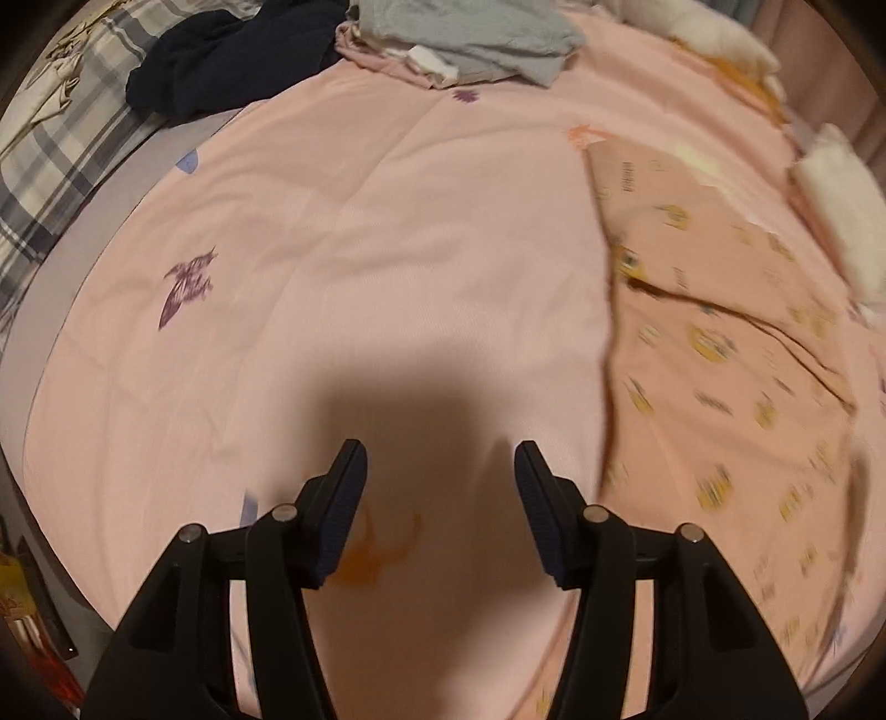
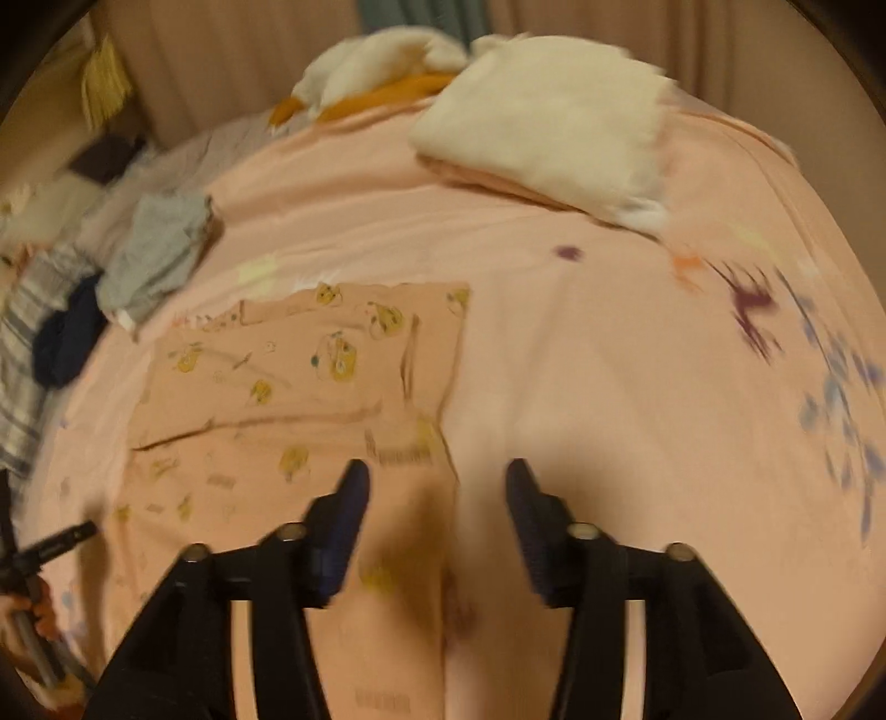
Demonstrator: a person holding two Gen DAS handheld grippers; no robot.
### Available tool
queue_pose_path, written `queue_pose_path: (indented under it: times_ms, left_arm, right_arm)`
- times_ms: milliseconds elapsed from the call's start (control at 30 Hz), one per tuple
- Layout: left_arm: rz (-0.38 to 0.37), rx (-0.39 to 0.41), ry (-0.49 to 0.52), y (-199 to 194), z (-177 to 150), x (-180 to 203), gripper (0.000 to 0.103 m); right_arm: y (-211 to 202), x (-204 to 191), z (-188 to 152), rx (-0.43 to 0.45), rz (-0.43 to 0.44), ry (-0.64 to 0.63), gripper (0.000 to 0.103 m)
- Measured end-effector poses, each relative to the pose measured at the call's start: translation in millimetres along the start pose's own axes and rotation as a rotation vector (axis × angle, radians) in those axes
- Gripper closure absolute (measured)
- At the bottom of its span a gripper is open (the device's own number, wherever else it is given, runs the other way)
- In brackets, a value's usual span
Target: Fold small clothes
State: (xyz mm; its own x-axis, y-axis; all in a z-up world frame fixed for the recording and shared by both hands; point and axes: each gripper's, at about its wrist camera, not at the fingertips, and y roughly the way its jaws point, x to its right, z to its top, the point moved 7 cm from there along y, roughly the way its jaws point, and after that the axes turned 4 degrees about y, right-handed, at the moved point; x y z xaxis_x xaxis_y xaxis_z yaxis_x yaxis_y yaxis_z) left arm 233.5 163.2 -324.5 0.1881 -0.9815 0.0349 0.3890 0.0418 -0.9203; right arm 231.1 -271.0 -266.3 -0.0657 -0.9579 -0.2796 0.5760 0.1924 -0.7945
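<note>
Both grippers hang with jaws apart and empty over a pink bed, the printed garment lying flat below.

Nearest in the left wrist view, the left gripper (image 1: 440,465) is released, nothing between its fingers, above bare pink bedsheet (image 1: 387,249) and its own shadow; the peach printed garment (image 1: 720,360) lies spread just to its right. In the right wrist view the right gripper (image 2: 437,482) is likewise released and grips nothing, poised over the garment's (image 2: 310,376) right edge. Farther off sit a folded white and pink stack (image 2: 554,127), a crumpled grey garment (image 1: 470,39) beside a dark navy garment (image 1: 238,55), and a plaid blanket (image 1: 50,166) at the bed's edge.
</note>
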Motion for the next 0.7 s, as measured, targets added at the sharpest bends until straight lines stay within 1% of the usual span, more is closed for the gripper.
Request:
queue_pose_path:
  times_ms: [33, 100, 133, 200, 300, 367, 467, 567, 600, 633, 700]
  left_arm:
    - [-0.025, 0.015, 0.007, -7.7, -7.4, 1.9, 0.047]
    - [-0.081, 0.049, 0.015, -21.8, -21.7, 8.4, 0.047]
    - [-0.115, 0.067, 0.003, -27.5, -26.4, 8.8, 0.044]
    - [-0.216, 0.092, -0.054, -37.7, -38.2, 10.3, 0.040]
    - [-0.319, 0.096, -0.124, -41.2, -54.0, 12.9, 0.039]
    - [-0.359, 0.085, -0.129, -38.5, -66.5, 17.4, 0.038]
    - [-0.376, 0.043, -0.133, -30.6, -83.1, 22.1, 0.038]
    - [-0.459, -0.016, -0.168, -17.3, -97.4, 30.7, 0.038]
    - [-0.483, -0.011, -0.174, -15.6, -98.4, 32.6, 0.037]
    - [-0.487, -0.003, -0.156, -17.1, -99.1, 35.8, 0.035]
    - [-0.524, -0.026, -0.085, -20.5, -103.0, 47.3, 0.034]
  right_arm:
    - [-5.6, 5.6, -10.2, 0.000, 0.025, 0.014, 0.051]
    - [-11.0, 12.2, -34.3, -0.027, 0.068, 0.038, 0.050]
    - [-11.7, 15.5, -49.1, -0.048, 0.070, 0.046, 0.050]
    - [-11.3, 23.3, -74.3, -0.067, 0.053, 0.062, 0.050]
    - [-11.5, 34.2, -106.2, -0.115, 0.049, 0.089, 0.050]
    - [-11.8, 36.6, -120.8, -0.135, 0.093, 0.144, 0.050]
    - [-11.4, 36.9, -136.9, -0.172, 0.184, 0.226, 0.050]
    - [-14.3, 32.8, -146.4, -0.183, 0.225, 0.247, 0.050]
    - [-14.8, 30.1, -149.4, -0.186, 0.241, 0.253, 0.050]
    - [-15.0, 26.7, -152.7, -0.196, 0.270, 0.261, 0.050]
    - [-15.7, 18.3, -161.6, -0.217, 0.341, 0.283, 0.050]
